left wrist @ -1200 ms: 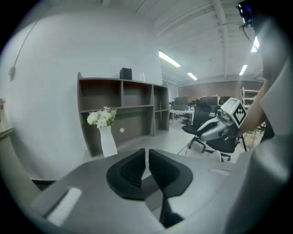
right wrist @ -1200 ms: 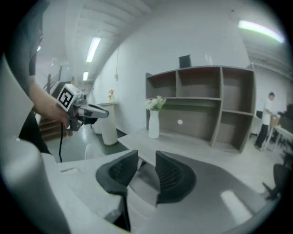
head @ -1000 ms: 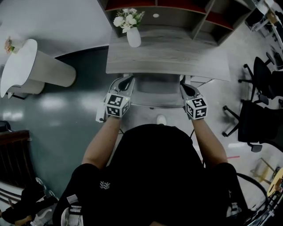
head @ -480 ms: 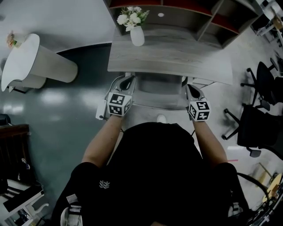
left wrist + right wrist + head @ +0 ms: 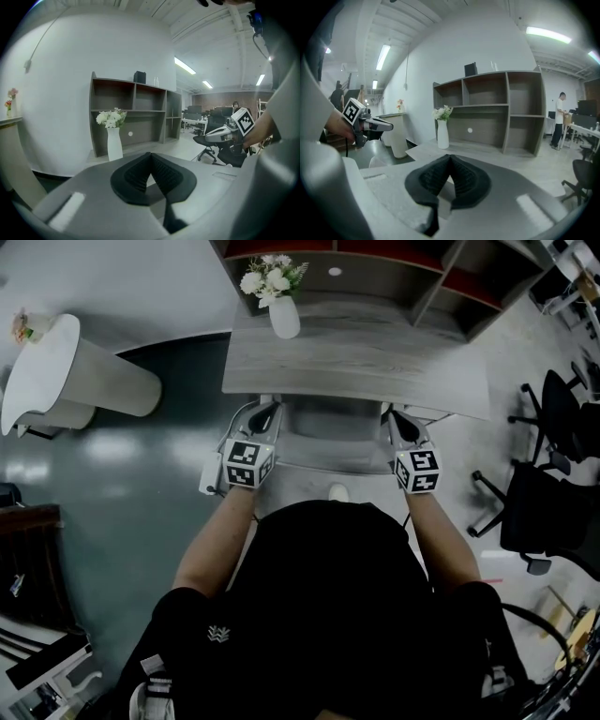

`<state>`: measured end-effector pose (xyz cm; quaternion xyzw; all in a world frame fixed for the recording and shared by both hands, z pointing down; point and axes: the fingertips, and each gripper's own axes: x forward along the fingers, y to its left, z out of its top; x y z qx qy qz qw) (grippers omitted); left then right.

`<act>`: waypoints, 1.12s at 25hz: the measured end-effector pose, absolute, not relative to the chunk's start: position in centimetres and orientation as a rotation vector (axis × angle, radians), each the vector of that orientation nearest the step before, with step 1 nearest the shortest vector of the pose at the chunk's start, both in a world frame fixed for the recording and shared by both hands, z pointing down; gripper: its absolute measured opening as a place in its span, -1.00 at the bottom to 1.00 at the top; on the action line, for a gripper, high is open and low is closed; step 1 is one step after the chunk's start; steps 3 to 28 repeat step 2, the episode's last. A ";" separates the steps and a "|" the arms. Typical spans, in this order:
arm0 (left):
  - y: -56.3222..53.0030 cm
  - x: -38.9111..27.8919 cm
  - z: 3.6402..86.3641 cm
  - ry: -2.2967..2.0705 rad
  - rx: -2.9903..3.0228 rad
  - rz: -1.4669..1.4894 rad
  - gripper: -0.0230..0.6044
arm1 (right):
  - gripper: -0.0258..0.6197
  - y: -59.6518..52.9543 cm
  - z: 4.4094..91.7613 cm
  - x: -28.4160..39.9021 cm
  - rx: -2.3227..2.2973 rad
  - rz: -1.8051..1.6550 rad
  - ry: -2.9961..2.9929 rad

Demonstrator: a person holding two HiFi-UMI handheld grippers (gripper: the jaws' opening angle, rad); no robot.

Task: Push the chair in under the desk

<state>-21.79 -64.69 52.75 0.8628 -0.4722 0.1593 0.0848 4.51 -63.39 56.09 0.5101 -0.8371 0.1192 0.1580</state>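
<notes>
The grey chair (image 5: 335, 439) sits right at the front edge of the surface (image 5: 356, 357). Its far part runs out of sight under that edge, and the near part shows clear of it, toward the person (image 5: 328, 615) standing just behind. One tool is at each near corner of the chair. The left tool (image 5: 151, 158) is on the left corner and its ribbed black jaws are pressed together at the tips, with nothing between them. The right tool (image 5: 450, 160) is on the right corner, and its jaws are also closed tip to tip and empty. From above both tools sit tight against the chair's sides, though I can't tell whether they actually touch it. Each tool's camera catches the other tool across the chair, marker cube up, with a hand behind it. Both forearms (image 5: 220, 540) reach forward, one on each side of the chair.

On the surface there is a white vase (image 5: 283, 317) of white flowers (image 5: 269, 279) standing upright near the back left corner, and the rest is bare wood grain. A grey shelf unit (image 5: 441, 287) with open compartments stands behind it. Off to the left, on the dark shiny floor (image 5: 141, 474), is a rounded white counter (image 5: 56, 371). To the right, well apart from all this, is a cluster of black office chairs (image 5: 548, 507).
</notes>
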 end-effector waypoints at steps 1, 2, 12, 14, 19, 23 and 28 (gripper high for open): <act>-64.6 -21.5 52.8 -1.406 2.573 0.474 -0.91 | -0.92 -63.5 56.0 4.5 1.459 0.344 -2.397; -64.5 -21.3 52.8 -1.404 2.575 0.473 -0.91 | -0.92 -63.6 56.0 4.6 1.460 0.347 -2.399; -64.5 -21.3 52.8 -1.404 2.575 0.473 -0.91 | -0.92 -63.6 56.0 4.6 1.460 0.347 -2.399; -64.5 -21.3 52.8 -1.404 2.575 0.473 -0.91 | -0.92 -63.6 56.0 4.6 1.460 0.347 -2.399; -64.5 -21.3 52.8 -1.404 2.575 0.473 -0.91 | -0.92 -63.6 56.0 4.6 1.460 0.347 -2.399; -64.5 -21.3 52.8 -1.404 2.575 0.473 -0.91 | -0.92 -63.6 56.0 4.6 1.460 0.347 -2.399; -64.5 -21.3 52.8 -1.404 2.575 0.473 -0.91 | -0.92 -63.6 56.0 4.6 1.460 0.347 -2.399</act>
